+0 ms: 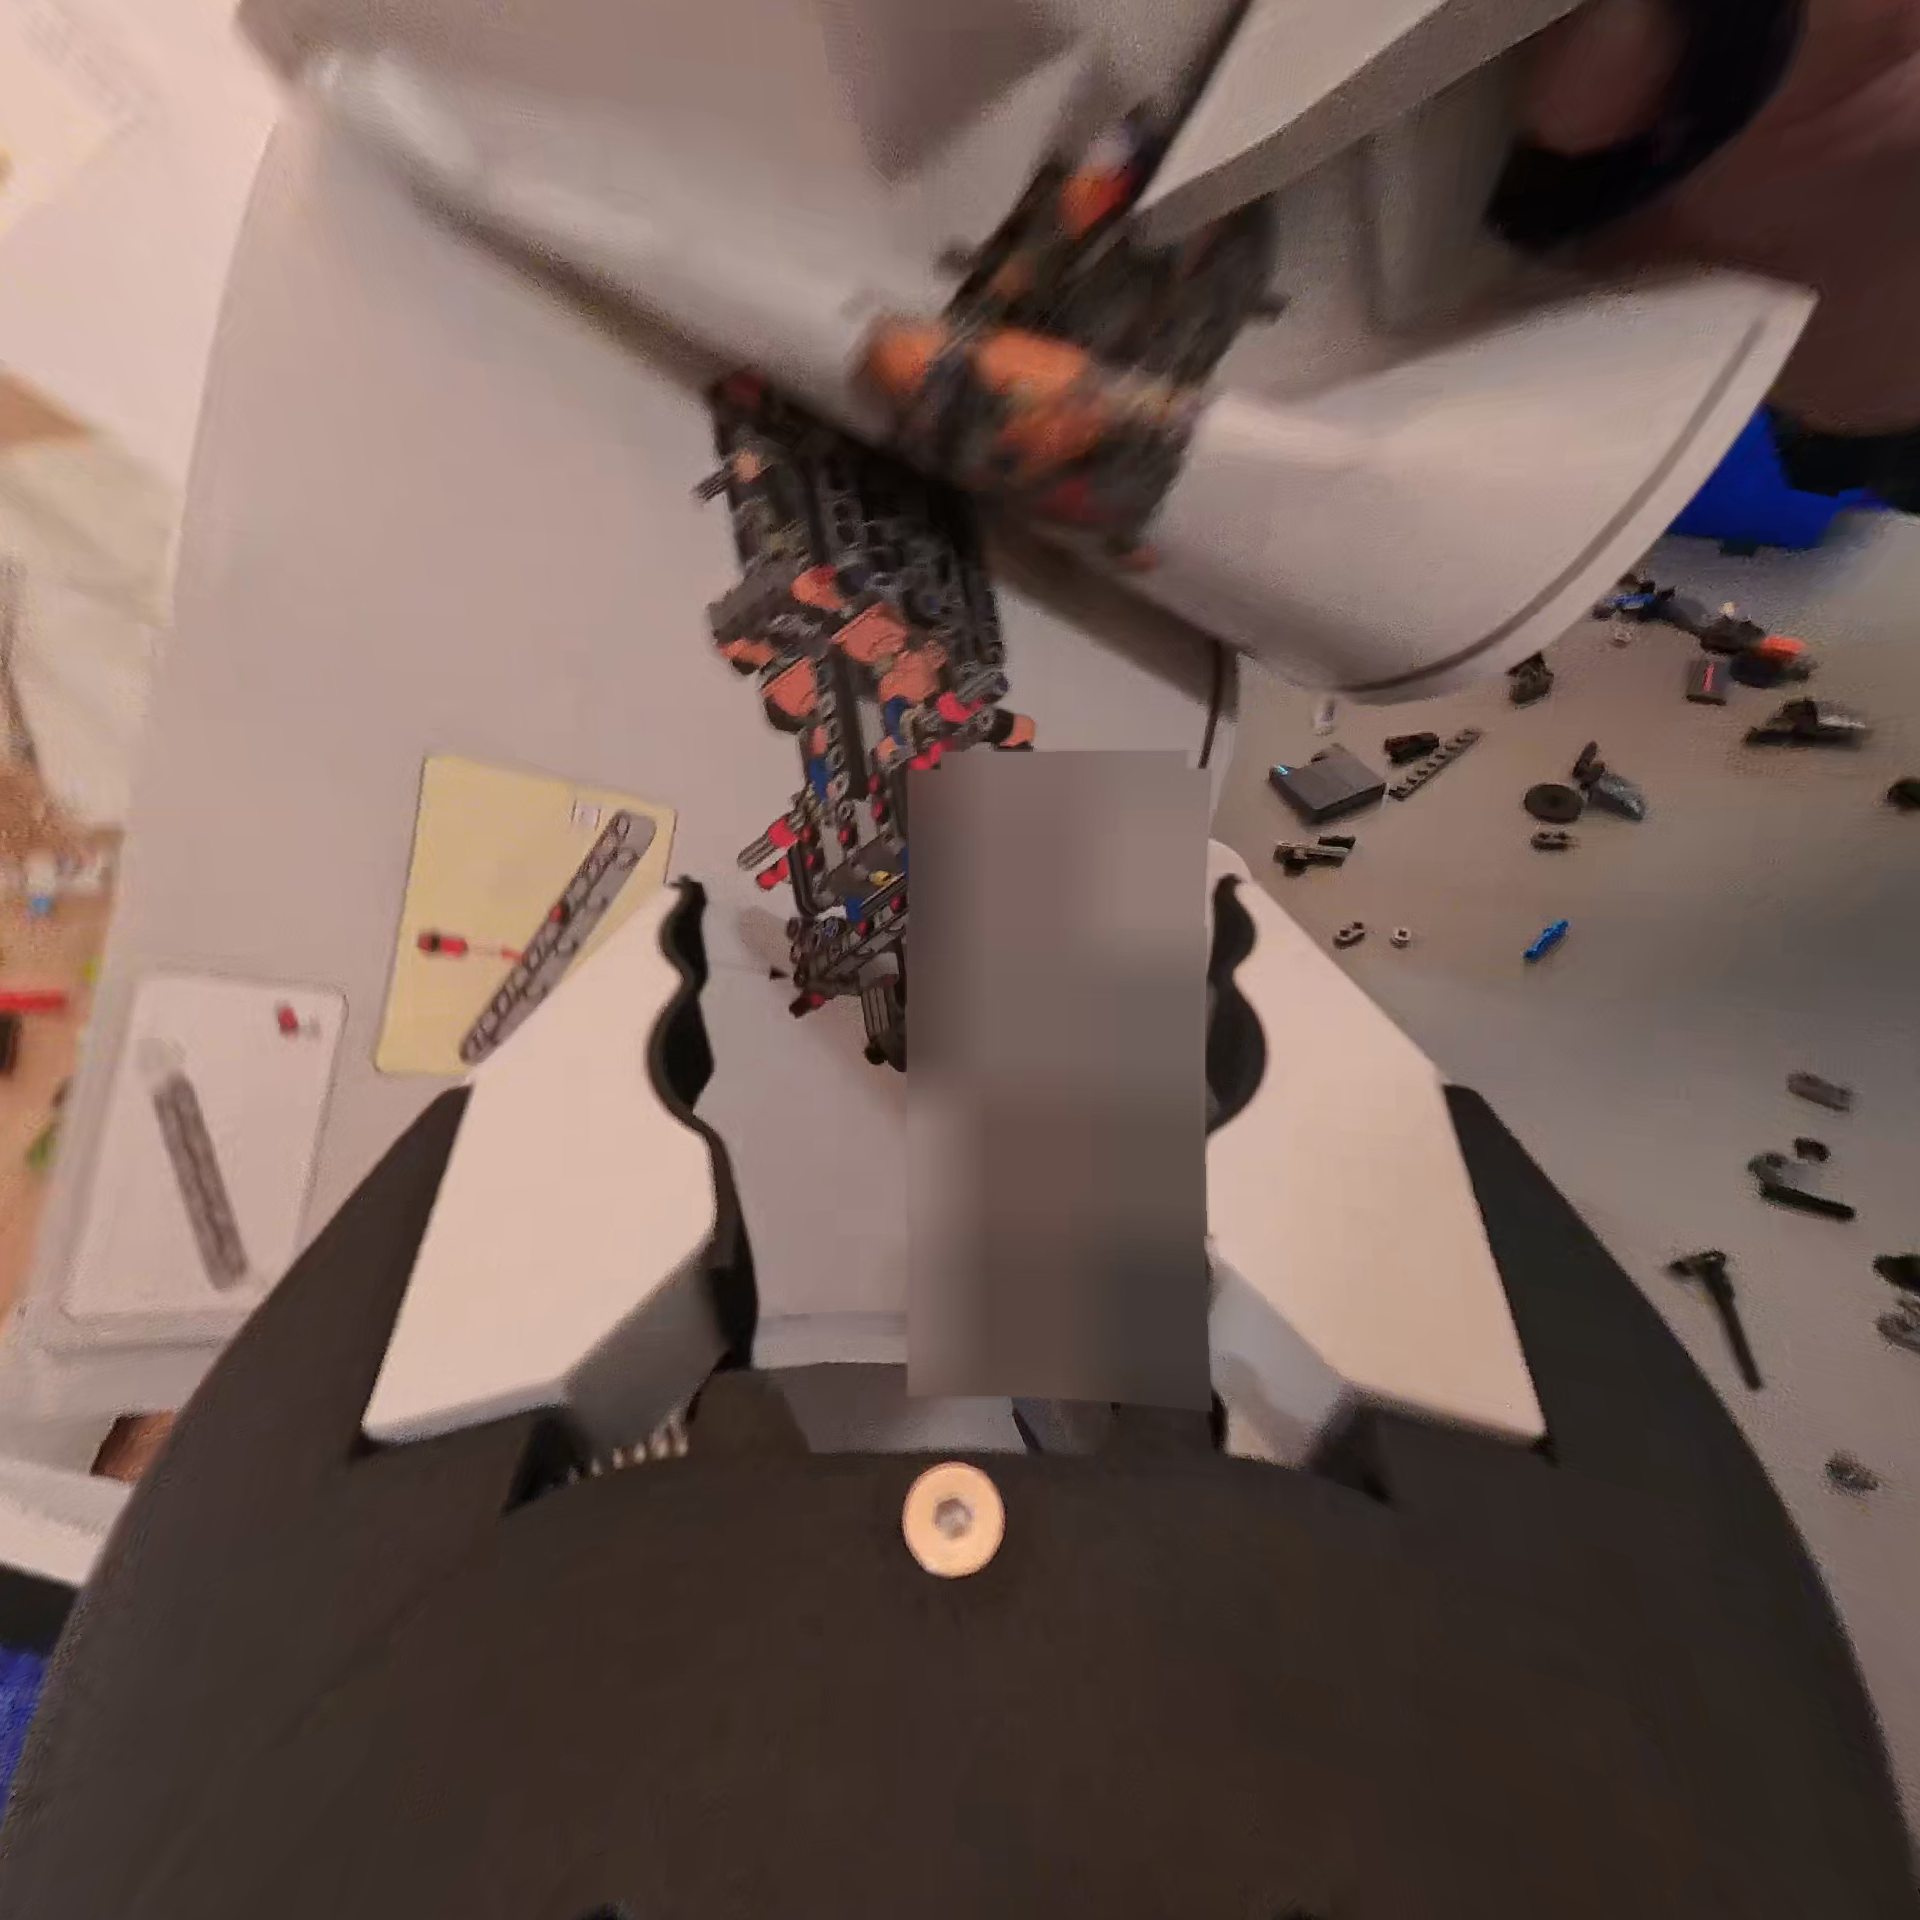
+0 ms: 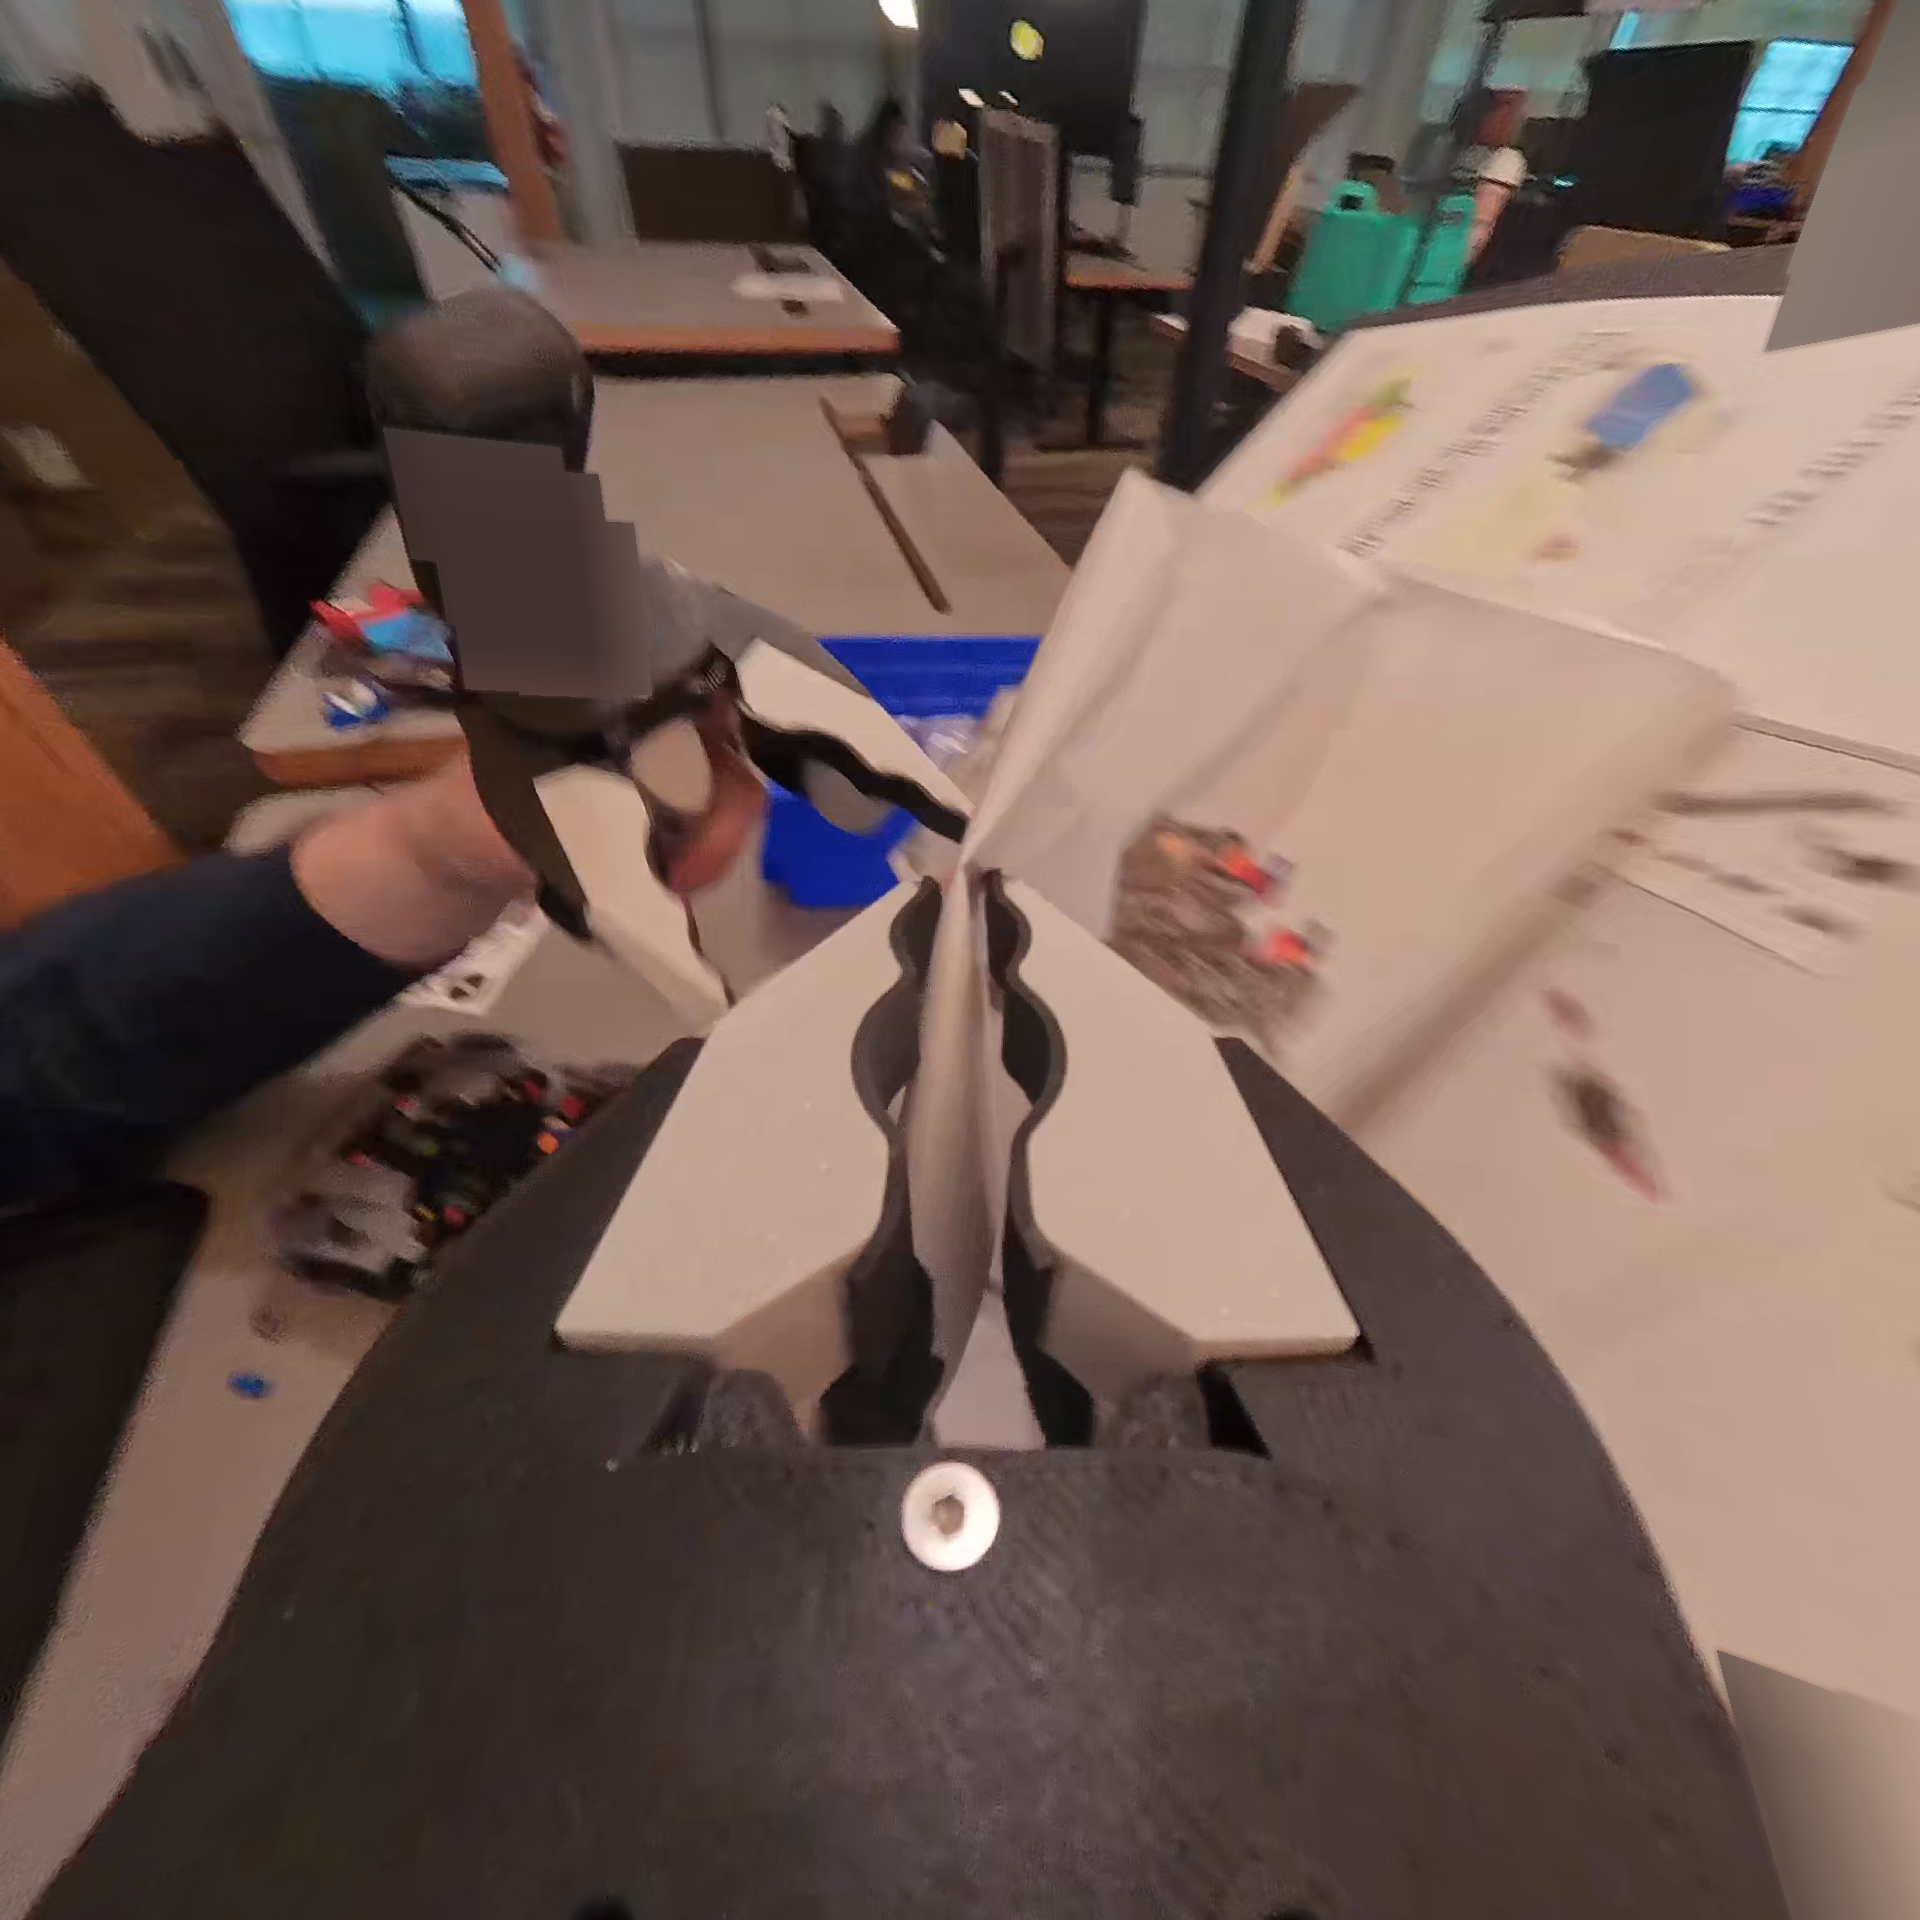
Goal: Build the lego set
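The room is big, with long grey tables (image 2: 727, 301) in the upper middle of the frame, bright blue-green windows (image 2: 343, 42) in the upper left and upper right, a dark pole (image 2: 1226, 239), and a brown wooden post (image 2: 509, 114).

No writing can be read anywhere in either view. The open booklet (image 2: 1455, 727) carries printed lines and coloured diagrams, all blurred past reading, and its page (image 1: 499, 914) in the left wrist view shows only drawings of parts. A mosaic patch hides whatever sits in the middle of that view.
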Tool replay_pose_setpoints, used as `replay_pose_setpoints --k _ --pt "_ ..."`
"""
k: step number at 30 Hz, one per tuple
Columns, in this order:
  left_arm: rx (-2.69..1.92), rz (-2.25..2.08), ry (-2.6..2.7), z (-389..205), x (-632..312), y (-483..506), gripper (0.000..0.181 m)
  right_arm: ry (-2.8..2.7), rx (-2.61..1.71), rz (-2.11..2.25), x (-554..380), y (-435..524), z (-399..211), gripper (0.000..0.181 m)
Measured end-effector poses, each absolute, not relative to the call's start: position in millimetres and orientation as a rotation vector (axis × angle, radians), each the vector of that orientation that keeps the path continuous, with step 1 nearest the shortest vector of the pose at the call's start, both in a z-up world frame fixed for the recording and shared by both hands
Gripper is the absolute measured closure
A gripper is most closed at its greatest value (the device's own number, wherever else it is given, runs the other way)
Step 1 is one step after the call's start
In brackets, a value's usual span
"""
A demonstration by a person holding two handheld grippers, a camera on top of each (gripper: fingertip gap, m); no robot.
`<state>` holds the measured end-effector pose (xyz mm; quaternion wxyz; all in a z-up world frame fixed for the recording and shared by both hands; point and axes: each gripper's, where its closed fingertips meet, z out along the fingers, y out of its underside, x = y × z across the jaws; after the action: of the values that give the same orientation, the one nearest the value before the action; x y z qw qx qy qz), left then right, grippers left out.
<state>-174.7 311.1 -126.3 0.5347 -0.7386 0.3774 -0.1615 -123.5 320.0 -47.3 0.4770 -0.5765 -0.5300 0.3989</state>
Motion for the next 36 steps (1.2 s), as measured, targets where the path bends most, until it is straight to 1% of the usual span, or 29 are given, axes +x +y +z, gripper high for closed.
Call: replay_pose_setpoints --k 1,2,3,4,7,9,11,12,14,16,17,19,20,22,23,25,29,31,33,34,35,36 --pt "-1.729 -0.348 0.942 -125.1 -168.3 306.8 0.079 -1.298 -1.391 1.048 -141.5 308.8 -46.8 0.165" --pt "-1.704 -0.299 0.984 -126.0 -162.6 302.9 0.073 -1.303 -1.379 1.117 -158.1 298.2 -47.4 0.150" --pt "-1.699 -0.253 1.019 -129.5 -158.2 299.9 0.070 -1.316 -1.373 1.169 -172.5 288.6 -49.8 0.139" --pt "-1.699 -0.219 1.037 -132.8 -155.0 298.7 0.066 -1.347 -1.363 1.219 -184.3 278.1 -52.8 0.135" --pt "-1.691 -0.240 1.034 -135.9 -149.3 297.7 0.052 -1.424 -1.314 1.353 -202.7 251.4 -56.2 0.113" --pt "-1.700 -0.250 1.002 -133.5 -155.2 302.1 0.052 -1.456 -1.248 1.419 -198.8 238.9 -51.5 0.111" --pt "-1.680 -0.315 0.961 -123.9 -158.2 302.1 0.055 -1.437 -1.169 1.478 -181.9 234.9 -38.0 0.117" --pt "-1.690 -0.332 0.936 -121.1 -162.0 303.3 0.059 -1.418 -1.136 1.470 -171.1 237.5 -31.2 0.118" --pt "-1.733 -0.391 0.905 -122.0 -168.4 303.9 0.086 -1.363 -1.168 1.337 -150.1 260.9 -25.6 0.119" --pt "-1.719 -0.567 0.926 -121.9 -163.1 294.6 0.113 -1.287 -1.258 1.120 -124.3 302.2 -25.5 0.114" --pt "-1.703 -0.619 0.900 -119.9 -165.0 295.4 0.125 -1.244 -1.299 0.985 -107.6 326.6 -25.7 0.114" --pt "-1.696 -0.678 0.867 -120.1 -172.7 297.6 0.158 -1.125 -1.366 0.759 -68.6 374.5 -20.9 0.103" --pt "-1.672 -0.713 0.854 -117.1 -175.9 296.0 0.168 -1.079 -1.394 0.637 -48.1 396.3 -19.3 0.102" --pt "-1.648 -0.745 0.816 -113.1 -183.8 294.9 0.181 -1.026 -1.427 0.378 -9.3 434.9 -20.4 0.093" --pt "-1.644 -0.748 0.810 -113.3 -186.7 294.5 0.181 -1.003 -1.451 0.262 9.3 452.5 -23.5 0.090" --pt "-1.654 -0.762 0.795 -116.1 -189.3 294.8 0.181 -0.995 -1.531 0.183 32.9 476.1 -39.1 0.082" --pt "-1.676 -0.810 0.783 -124.7 -187.8 295.3 0.181 -0.968 -1.592 0.224 45.7 492.0 -60.7 0.088" --pt "-1.664 -0.815 0.762 -125.4 -189.9 297.0 0.181 -0.959 -1.598 0.263 44.6 490.4 -63.4 0.096" --pt "-1.678 -0.844 0.743 -129.1 -191.2 298.1 0.181 -0.952 -1.590 0.258 44.8 488.6 -64.1 0.108" --pt "-1.679 -0.845 0.734 -130.8 -191.9 298.9 0.181 -0.952 -1.583 0.234 46.7 487.7 -63.5 0.119" --pt "-1.682 -0.845 0.730 -132.9 -192.1 298.9 0.181 -0.955 -1.573 0.199 49.6 486.1 -61.5 0.137" --pt "-1.690 -0.849 0.730 -135.4 -191.7 298.1 0.181 -0.973 -1.553 0.164 51.4 483.4 -59.2 0.162"
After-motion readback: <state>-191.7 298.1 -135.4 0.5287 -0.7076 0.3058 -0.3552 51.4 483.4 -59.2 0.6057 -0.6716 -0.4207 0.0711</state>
